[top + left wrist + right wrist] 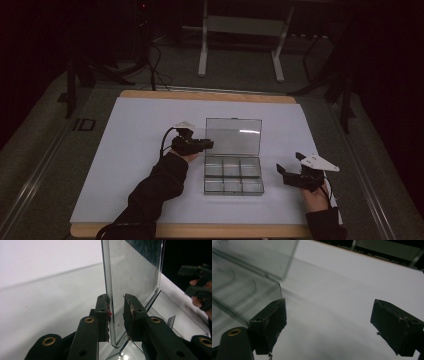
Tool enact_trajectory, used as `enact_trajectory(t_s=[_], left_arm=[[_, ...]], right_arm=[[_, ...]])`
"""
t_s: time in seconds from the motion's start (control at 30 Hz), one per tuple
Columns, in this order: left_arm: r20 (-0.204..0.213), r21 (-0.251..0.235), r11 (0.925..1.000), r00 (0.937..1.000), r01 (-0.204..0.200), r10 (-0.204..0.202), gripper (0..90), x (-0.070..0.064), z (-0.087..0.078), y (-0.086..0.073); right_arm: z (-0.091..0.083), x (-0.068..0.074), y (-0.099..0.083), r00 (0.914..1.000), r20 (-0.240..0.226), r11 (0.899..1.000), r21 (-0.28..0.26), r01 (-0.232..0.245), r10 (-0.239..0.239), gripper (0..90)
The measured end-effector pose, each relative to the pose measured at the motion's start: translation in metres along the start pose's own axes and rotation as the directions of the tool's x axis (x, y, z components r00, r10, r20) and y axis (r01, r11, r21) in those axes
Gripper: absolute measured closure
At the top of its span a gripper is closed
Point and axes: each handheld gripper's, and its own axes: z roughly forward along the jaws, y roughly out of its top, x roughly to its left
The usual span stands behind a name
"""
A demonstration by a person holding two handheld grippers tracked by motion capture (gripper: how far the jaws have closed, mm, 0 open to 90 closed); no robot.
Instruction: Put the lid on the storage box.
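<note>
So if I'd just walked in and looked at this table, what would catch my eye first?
Probably the clear plastic box in the middle of the white sheet, its lid standing upright and its six compartments looking empty. Next, the left gripper, whose jaws sit either side of the lid's edge, one pad touching it and the other with a slight gap. The right gripper waits wide open just right of the box.

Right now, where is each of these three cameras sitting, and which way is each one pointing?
High view: above the person's side, looking forward and down at the clear compartment box; both forearms show.
Left gripper view: rides the left hand-held gripper, looking along its jaws, which straddle the upright lid.
Right gripper view: rides the right hand-held gripper, jaws wide apart over the white table.
All three share the box.
</note>
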Motion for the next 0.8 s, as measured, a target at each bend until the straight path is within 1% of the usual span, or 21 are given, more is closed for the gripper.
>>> enact_trajectory(t_s=[0.07,0.1,0.13,0.17,0.2,0.23,0.27,0.3,0.33,0.4,0.47,0.5,0.57,0.6,0.63,0.67,0.73,0.77,0.8], left_arm=[[-0.003,-0.001,1.0000,1.0000,-0.001,0.001,76.1,0.000,0.000,0.000],[-0.003,-0.001,1.0000,1.0000,-0.001,0.001,76.1,0.000,0.000,0.000],[-0.003,-0.002,1.0000,1.0000,-0.005,0.005,76.2,-0.001,0.000,0.000],[-0.003,-0.003,0.9999,0.9999,-0.010,0.010,76.2,-0.001,0.000,0.000],[-0.003,-0.005,0.9998,0.9998,-0.019,0.019,76.2,-0.001,-0.001,-0.001],[-0.002,-0.006,0.9997,0.9997,-0.023,0.023,76.6,-0.001,-0.001,-0.001],[0.001,-0.008,0.9996,0.9996,-0.028,0.028,76.7,-0.001,-0.001,-0.001],[0.002,-0.009,0.9993,0.9994,-0.035,0.035,76.7,-0.001,-0.001,-0.001],[0.004,-0.009,0.9992,0.9992,-0.040,0.040,76.7,0.000,-0.001,-0.001],[0.007,-0.010,0.9991,0.9991,-0.041,0.041,76.9,0.000,-0.001,-0.001],[0.008,-0.011,0.9990,0.9990,-0.044,0.044,77.0,0.000,-0.001,-0.001],[0.010,-0.012,0.9989,0.9989,-0.045,0.045,77.0,0.001,-0.002,-0.001],[0.014,-0.014,0.9988,0.9988,-0.046,0.046,77.0,0.001,-0.002,-0.002],[0.015,-0.016,0.9988,0.9988,-0.046,0.046,77.0,0.001,-0.001,-0.002],[0.017,-0.015,0.9988,0.9988,-0.046,0.046,77.0,0.002,-0.001,-0.002],[0.018,-0.016,0.9987,0.9987,-0.048,0.048,77.0,0.002,-0.001,-0.002],[0.019,-0.018,0.9986,0.9986,-0.050,0.050,77.0,0.002,-0.001,-0.002],[0.020,-0.019,0.9987,0.9987,-0.047,0.048,76.9,0.002,-0.001,-0.002],[0.019,-0.019,0.9988,0.9987,-0.046,0.047,76.9,0.002,-0.001,-0.002]], right_arm=[[0.002,0.001,0.011,0.9988,-0.041,1.000,0.009,-0.025,0.025,13.6],[0.002,0.001,0.011,0.9988,-0.041,1.000,0.009,-0.025,0.025,13.6],[0.008,0.004,0.023,0.9961,-0.082,0.999,0.022,-0.031,0.033,13.6],[0.008,0.004,0.023,0.9961,-0.082,0.999,0.022,-0.031,0.033,13.6],[0.011,0.006,0.027,0.9957,-0.087,0.999,0.025,-0.030,0.032,13.5],[0.016,0.009,0.034,0.9942,-0.103,1.000,0.010,-0.029,0.030,13.4],[0.019,0.011,0.038,0.9930,-0.114,1.000,0.008,-0.030,0.030,13.9],[0.019,0.011,0.038,0.9930,-0.114,1.000,0.008,-0.030,0.030,13.9],[0.024,0.014,0.042,0.9930,-0.115,1.000,0.015,-0.022,0.023,15.5],[0.033,0.018,0.046,0.9925,-0.121,1.000,0.028,-0.013,0.016,22.8],[0.040,0.020,0.050,0.9902,-0.138,0.999,0.033,-0.016,0.021,26.2],[0.044,0.021,0.051,0.9894,-0.144,0.999,0.037,-0.014,0.019,30.6],[0.051,0.023,0.055,0.9880,-0.153,0.999,0.042,-0.016,0.022,34.3],[0.054,0.024,0.056,0.9862,-0.164,0.999,0.047,-0.017,0.025,38.0],[0.058,0.025,0.058,0.9860,-0.165,0.999,0.052,-0.012,0.021,40.0],[0.062,0.026,0.060,0.9857,-0.168,0.998,0.062,-0.007,0.018,43.9],[0.068,0.027,0.062,0.9839,-0.178,0.997,0.075,0.003,0.011,50.9],[0.071,0.028,0.062,0.9833,-0.182,0.997,0.077,0.005,0.009,52.0],[0.073,0.028,0.062,0.9826,-0.185,0.997,0.079,0.002,0.013,54.9]])
